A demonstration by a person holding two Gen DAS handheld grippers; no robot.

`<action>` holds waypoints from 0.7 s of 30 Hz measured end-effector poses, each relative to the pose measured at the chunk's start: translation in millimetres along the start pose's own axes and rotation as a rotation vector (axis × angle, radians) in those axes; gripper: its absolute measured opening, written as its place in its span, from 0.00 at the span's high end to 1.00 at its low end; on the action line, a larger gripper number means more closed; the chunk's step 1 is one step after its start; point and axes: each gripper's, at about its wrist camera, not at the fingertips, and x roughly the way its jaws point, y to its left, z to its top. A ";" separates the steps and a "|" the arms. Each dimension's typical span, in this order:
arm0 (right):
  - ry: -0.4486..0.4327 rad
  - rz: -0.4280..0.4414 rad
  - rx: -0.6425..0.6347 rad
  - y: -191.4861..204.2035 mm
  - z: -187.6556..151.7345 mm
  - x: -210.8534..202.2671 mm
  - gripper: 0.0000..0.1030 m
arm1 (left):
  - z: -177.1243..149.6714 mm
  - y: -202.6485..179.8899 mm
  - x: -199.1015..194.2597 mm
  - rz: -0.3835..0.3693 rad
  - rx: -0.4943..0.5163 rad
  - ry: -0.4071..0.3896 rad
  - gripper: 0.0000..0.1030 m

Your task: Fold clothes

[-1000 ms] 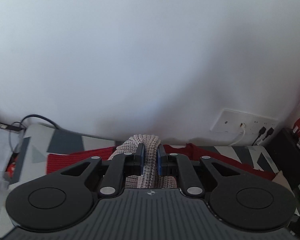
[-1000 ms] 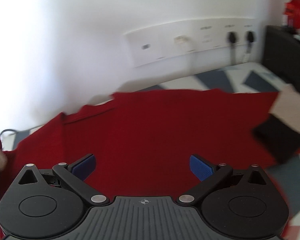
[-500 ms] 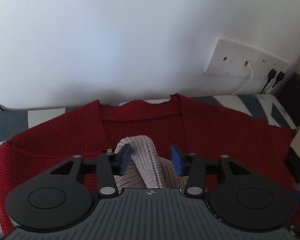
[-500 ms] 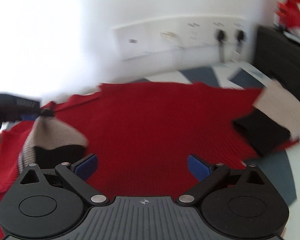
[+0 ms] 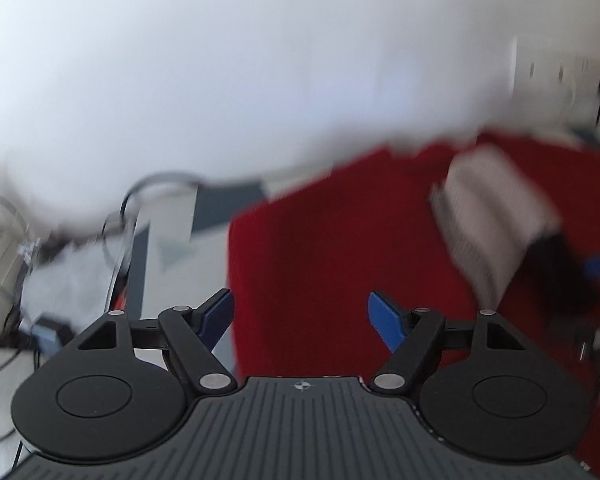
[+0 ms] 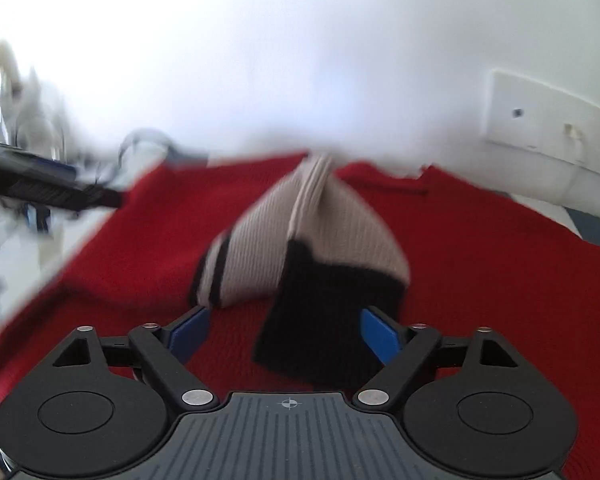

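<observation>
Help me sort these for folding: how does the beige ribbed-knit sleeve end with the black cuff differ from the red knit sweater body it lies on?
The beige ribbed-knit sleeve end is pale with dark stripes and a black cuff; the red knit sweater body is one solid colour. The sleeve end is bunched and folded over itself, peaking upward, while the red body lies spread flat. The sleeve end is small; the red body fills the view. Both are knit.

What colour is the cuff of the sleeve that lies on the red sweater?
Black cuff; clearest in the right wrist view.
</observation>
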 end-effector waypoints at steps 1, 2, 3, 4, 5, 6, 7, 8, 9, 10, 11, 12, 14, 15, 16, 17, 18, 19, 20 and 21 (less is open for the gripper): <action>0.026 -0.024 -0.038 2.1 -2.3 6.9 0.33 | -13.9 1.2 4.4 0.017 0.022 0.032 0.27; 0.039 -0.043 -0.062 0.9 -3.7 9.9 0.39 | -24.4 -0.8 6.0 0.041 0.058 0.037 0.27; 0.051 -0.062 -0.085 -0.4 -5.1 12.8 0.48 | -34.7 -2.8 7.6 0.064 0.093 0.041 0.27; 0.046 -0.063 -0.083 -7.2 -5.1 11.4 0.54 | -41.6 -4.9 9.8 0.088 0.119 0.041 0.27; 0.040 -0.053 -0.054 -16.6 -3.4 9.1 0.67 | -45.0 -5.9 12.7 0.101 0.126 0.055 0.27; 0.026 -0.047 -0.005 -28.9 0.4 5.5 0.91 | -48.0 -6.7 15.4 0.111 0.131 0.067 0.28; -0.003 -0.062 0.046 -41.6 5.5 0.7 0.94 | -47.9 -4.9 15.8 0.106 0.111 0.071 0.31; -0.033 -0.078 0.098 -54.4 10.6 -4.2 0.94 | -47.8 -3.0 16.3 0.101 0.090 0.075 0.32; -0.082 -0.112 0.141 -66.7 18.1 -11.9 0.94 | -47.7 -1.2 16.7 0.096 0.069 0.079 0.32; -0.132 -0.146 0.184 -79.0 25.7 -19.5 0.94 | -47.5 0.7 17.1 0.091 0.048 0.083 0.33; -0.177 -0.178 0.238 -92.4 33.0 -27.4 0.94 | -47.4 2.6 17.6 0.086 0.028 0.087 0.33; -0.196 -0.194 0.298 -106.7 39.3 -30.1 0.94 | -47.3 4.5 18.1 0.081 0.007 0.091 0.32; -0.205 -0.214 0.412 -136.1 50.1 -29.5 0.94 | -48.2 9.9 19.4 0.066 -0.043 0.104 0.32; -0.195 -0.221 0.453 -148.7 52.3 -23.9 0.91 | -48.1 10.9 19.8 0.064 -0.059 0.107 0.32; -0.194 -0.236 0.477 -157.4 51.6 -17.1 0.88 | -47.9 11.8 20.2 0.062 -0.075 0.110 0.32; -0.193 -0.251 0.500 -166.1 50.8 -10.4 0.74 | -47.8 12.8 20.5 0.061 -0.090 0.113 0.32; -0.189 -0.282 0.530 -170.6 46.0 -6.8 0.63 | -47.7 13.7 20.9 0.059 -0.105 0.116 0.32; -0.186 -0.314 0.560 -175.0 41.2 -3.2 0.62 | -48.2 13.6 20.7 0.061 -0.112 0.115 0.32; -0.173 -0.307 0.565 -174.5 35.4 -2.2 0.60 | -48.7 13.5 20.5 0.062 -0.119 0.114 0.32; -0.160 -0.300 0.569 -174.0 29.7 -1.2 0.55 | -49.2 13.4 20.4 0.063 -0.126 0.114 0.32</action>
